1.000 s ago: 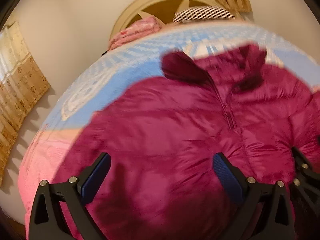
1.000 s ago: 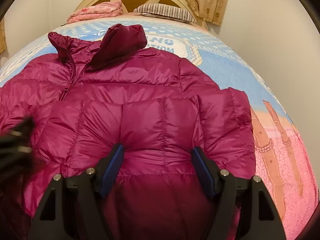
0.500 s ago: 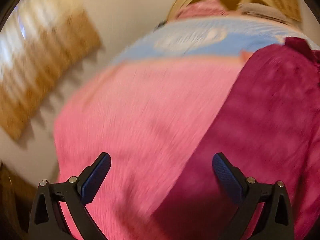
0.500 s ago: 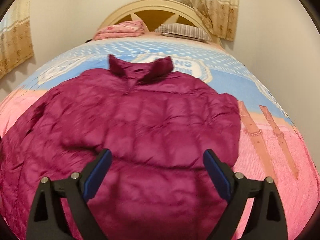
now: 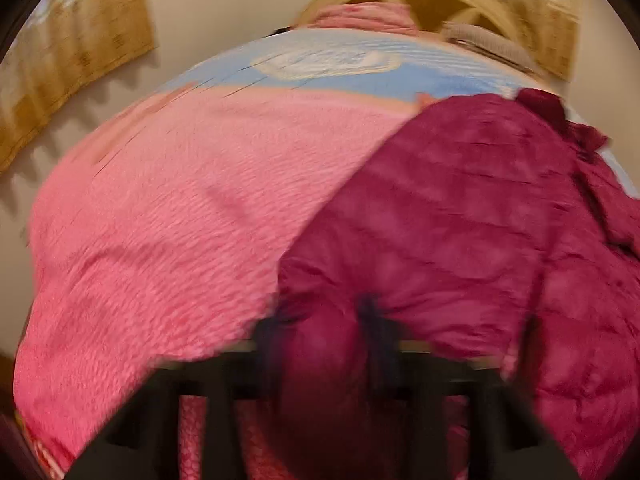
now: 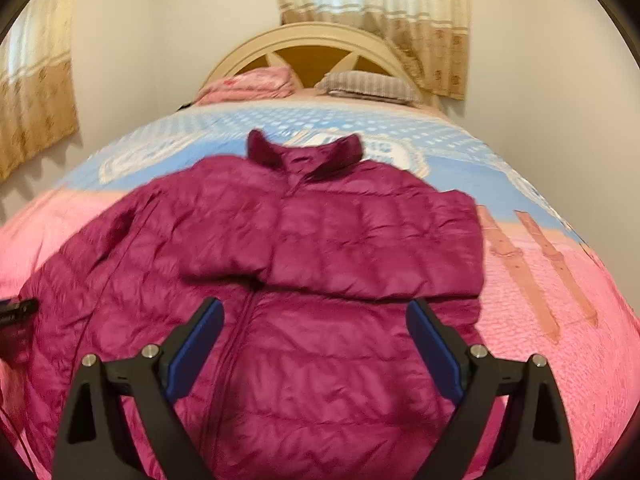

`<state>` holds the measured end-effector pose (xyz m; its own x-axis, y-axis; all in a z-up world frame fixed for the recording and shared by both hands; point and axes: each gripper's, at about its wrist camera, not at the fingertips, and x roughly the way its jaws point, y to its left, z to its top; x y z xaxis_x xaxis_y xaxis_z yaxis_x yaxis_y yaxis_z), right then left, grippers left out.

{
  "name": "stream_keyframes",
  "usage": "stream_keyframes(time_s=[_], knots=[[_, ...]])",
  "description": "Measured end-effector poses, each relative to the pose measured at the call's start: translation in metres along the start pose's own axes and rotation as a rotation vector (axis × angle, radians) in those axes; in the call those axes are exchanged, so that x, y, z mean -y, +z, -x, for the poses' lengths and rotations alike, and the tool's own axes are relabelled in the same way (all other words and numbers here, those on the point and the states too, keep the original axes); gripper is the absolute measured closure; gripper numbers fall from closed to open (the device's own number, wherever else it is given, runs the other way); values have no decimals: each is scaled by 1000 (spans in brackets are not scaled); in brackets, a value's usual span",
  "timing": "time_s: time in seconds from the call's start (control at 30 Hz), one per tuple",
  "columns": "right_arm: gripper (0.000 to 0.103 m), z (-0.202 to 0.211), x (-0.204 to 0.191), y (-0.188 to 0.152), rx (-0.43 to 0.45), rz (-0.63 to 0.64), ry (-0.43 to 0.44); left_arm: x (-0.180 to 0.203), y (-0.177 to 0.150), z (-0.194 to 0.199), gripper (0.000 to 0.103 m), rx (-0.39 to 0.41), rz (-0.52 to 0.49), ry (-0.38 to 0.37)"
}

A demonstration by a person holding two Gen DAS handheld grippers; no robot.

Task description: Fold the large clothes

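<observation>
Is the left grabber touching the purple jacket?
Touching. In the left wrist view, though blurred, the closing left gripper has a puff of the jacket bunched between its fingers, at the jacket's edge on the pink bedspread.

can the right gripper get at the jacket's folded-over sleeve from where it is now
Probably yes. The right gripper hangs open over the jacket, and the folded-over sleeve lies just beyond its fingertips with nothing on top of it or in between.

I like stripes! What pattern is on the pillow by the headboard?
The pillow has thin grey and white stripes, clearest in the right wrist view.
</observation>
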<state>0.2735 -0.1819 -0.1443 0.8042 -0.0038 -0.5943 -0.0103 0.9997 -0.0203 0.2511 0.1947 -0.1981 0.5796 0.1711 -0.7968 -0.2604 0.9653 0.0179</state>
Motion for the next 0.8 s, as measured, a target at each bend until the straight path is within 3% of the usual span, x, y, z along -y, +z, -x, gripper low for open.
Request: stream_keyframes(time_s=[0.23, 0.4, 0.53, 0.6, 0.63, 0.67, 0.7, 0.73, 0.8], knots=[[9, 2, 24, 3, 27, -38, -34, -14, 50, 51, 90, 187, -93, 221], [9, -4, 44, 2, 17, -84, -45, 29, 88, 91, 90, 349, -207, 325], [9, -1, 57, 1, 19, -95, -53, 75, 100, 103, 89, 428, -274, 298], [9, 0, 61, 0, 21, -97, -62, 104, 102, 111, 86, 452, -284, 179], [9, 0, 65, 1, 18, -102, -69, 124, 100, 116, 77, 467, -298, 103], [9, 0, 69, 0, 16, -107, -73, 135, 95, 123, 50, 474, -314, 32], [9, 1, 71, 0, 15, -111, -76, 145, 94, 127, 32, 480, -323, -22], [9, 1, 74, 0, 11, -112, -79, 153, 91, 132, 2, 492, -319, -57], [9, 1, 76, 0, 5, -111, -82, 164, 87, 146, 1, 553, -305, -121]])
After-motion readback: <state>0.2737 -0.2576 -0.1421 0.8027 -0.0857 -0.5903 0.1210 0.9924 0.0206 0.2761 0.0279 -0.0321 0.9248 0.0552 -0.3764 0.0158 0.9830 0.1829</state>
